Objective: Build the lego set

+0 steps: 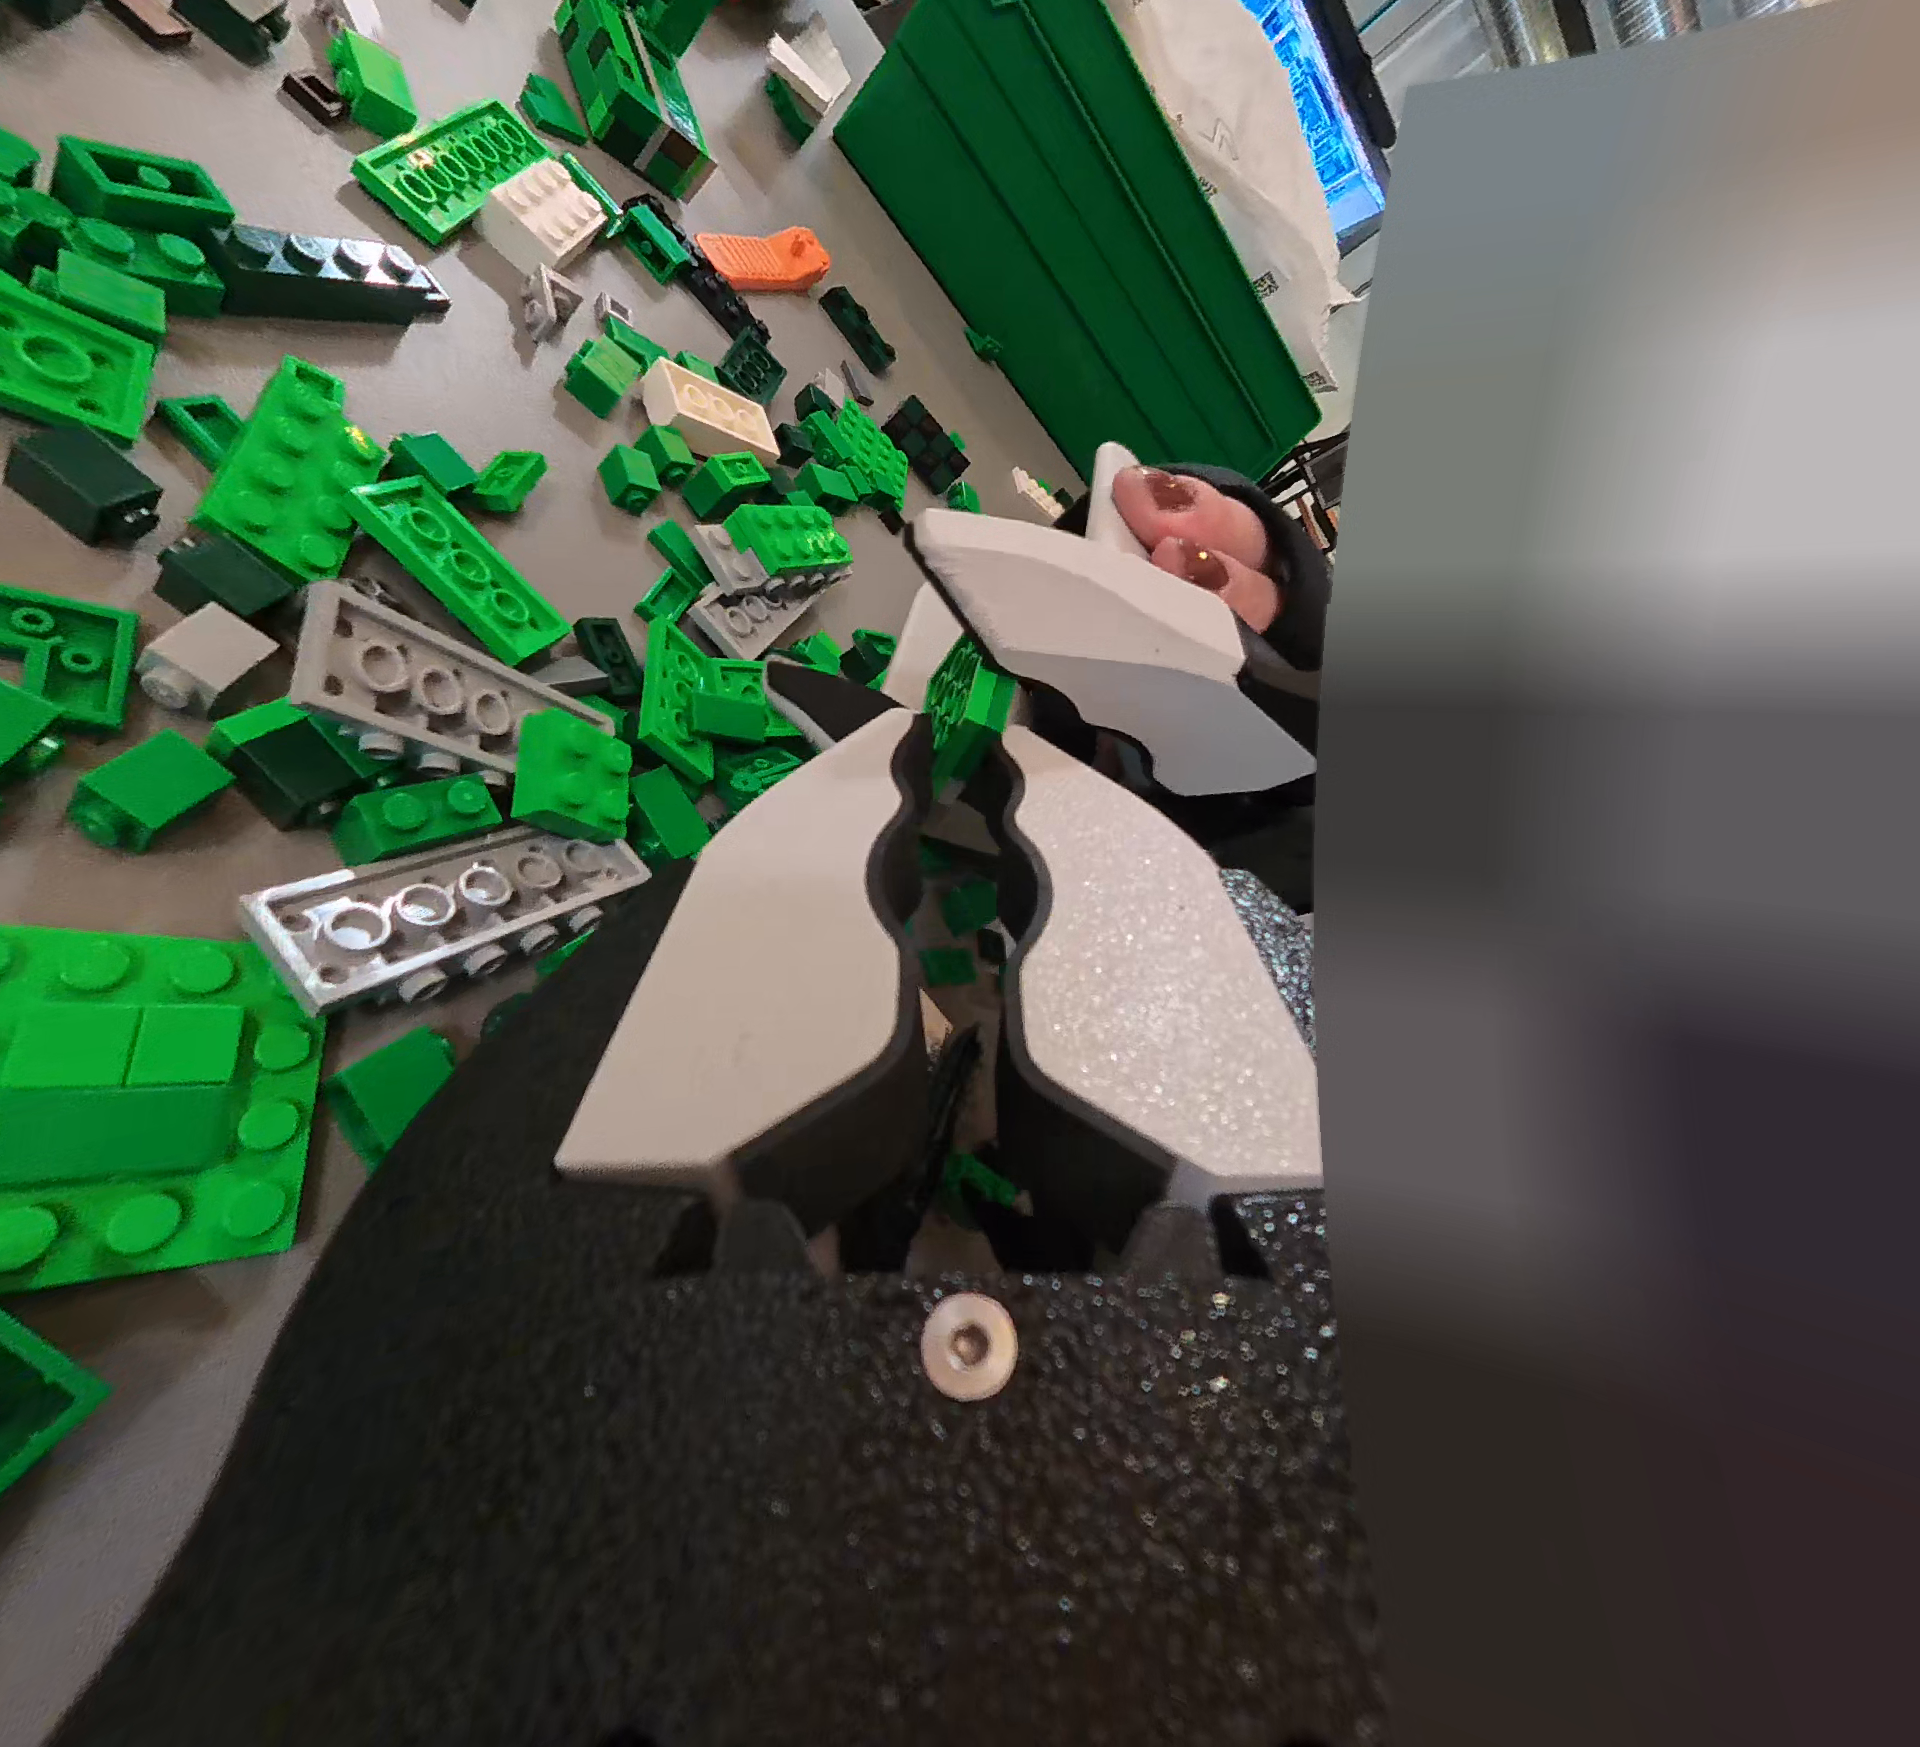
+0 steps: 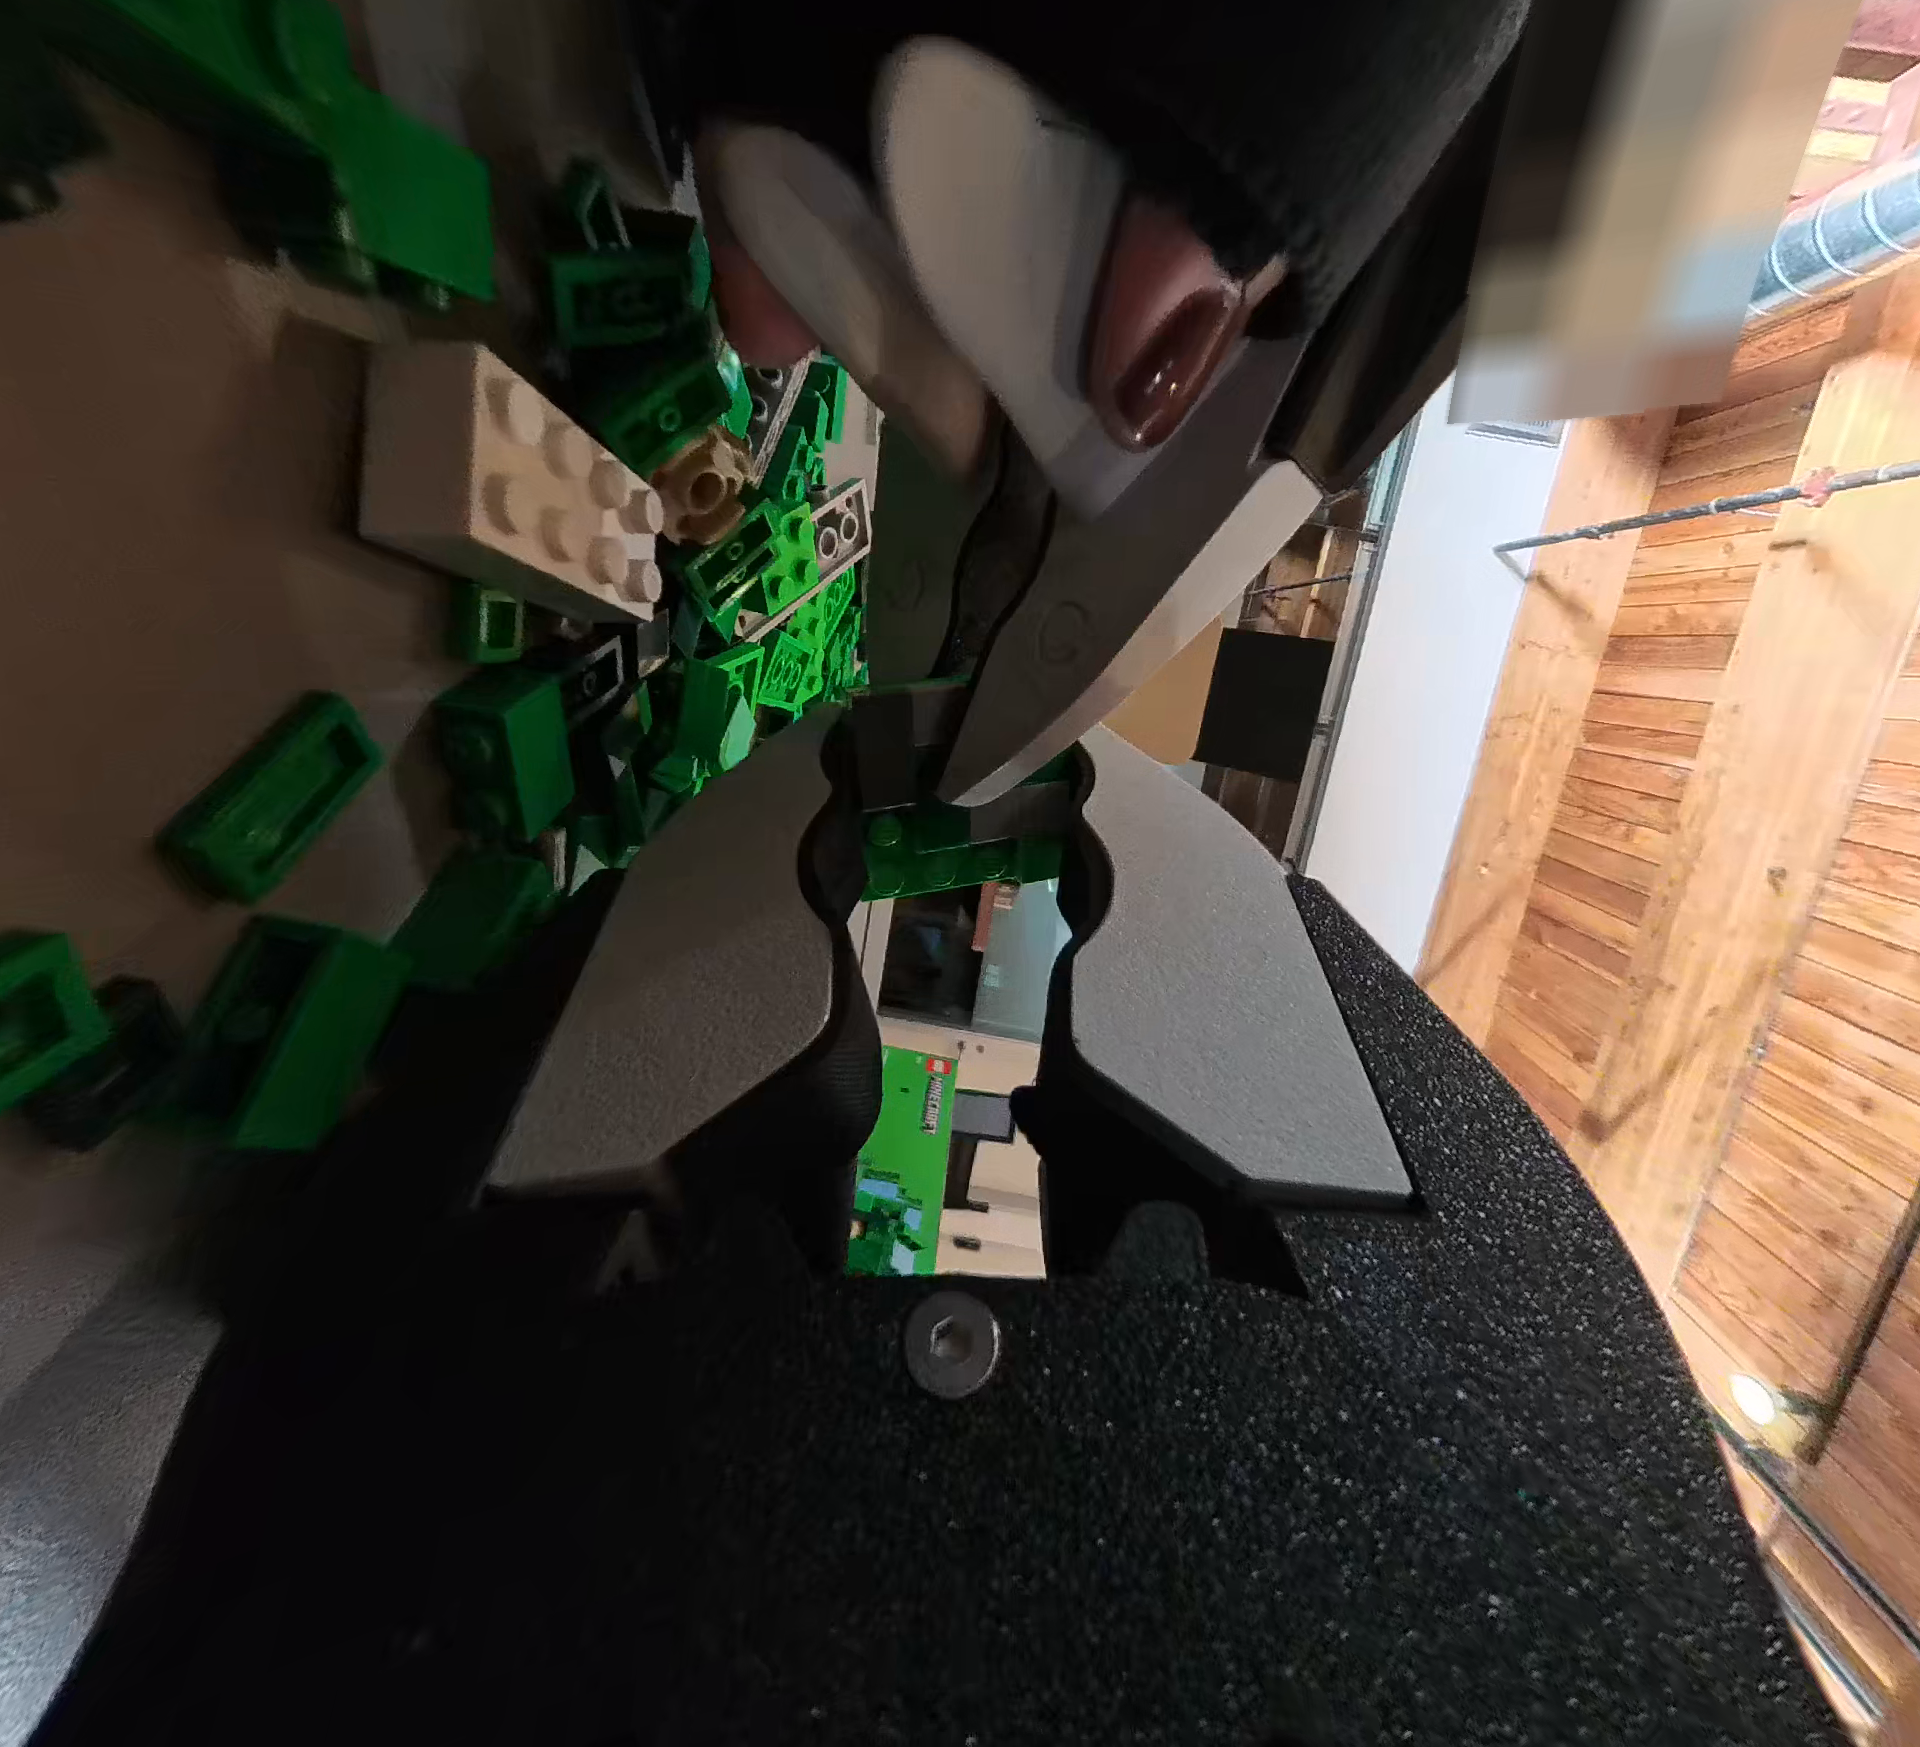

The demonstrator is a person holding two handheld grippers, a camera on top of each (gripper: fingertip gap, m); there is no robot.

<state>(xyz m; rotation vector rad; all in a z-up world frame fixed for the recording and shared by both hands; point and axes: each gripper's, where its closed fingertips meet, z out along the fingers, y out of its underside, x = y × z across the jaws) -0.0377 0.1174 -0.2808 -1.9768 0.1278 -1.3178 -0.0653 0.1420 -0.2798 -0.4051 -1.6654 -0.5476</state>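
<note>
Grey tabletop (image 1: 94,887) is carrying the loose stock of the set, spread flat so that each part is staying visible and reachable. Beyond it, a large green plastic bin (image 1: 1039,243) is standing at the far edge, apparently as bulk storage. Among the scattered green, grey and white bricks (image 1: 436,554), a wide bright-green studded plate (image 1: 156,1105) with smooth tiles fitted on top is lying at the near left as a partly built section, and a long light-grey studded plate (image 1: 447,918) is lying just beside it. An orange plastic brick separator (image 1: 764,255) is resting farther back, near the bin. Above the pile, both tools are meeting at one small green studded plate (image 2: 956,850). The right gripper (image 2: 961,814) is holding this plate across its width with the fingers set narrow on it, keeping the studs exposed. The left gripper (image 1: 961,741) is closing narrowly on a green studded piece (image 1: 966,710) at the same junction; whether this is the same plate or a second part being pressed onto it cannot be told. Holding the work in the air between two tools is presumably giving counter-pressure for seating the studs.
</note>
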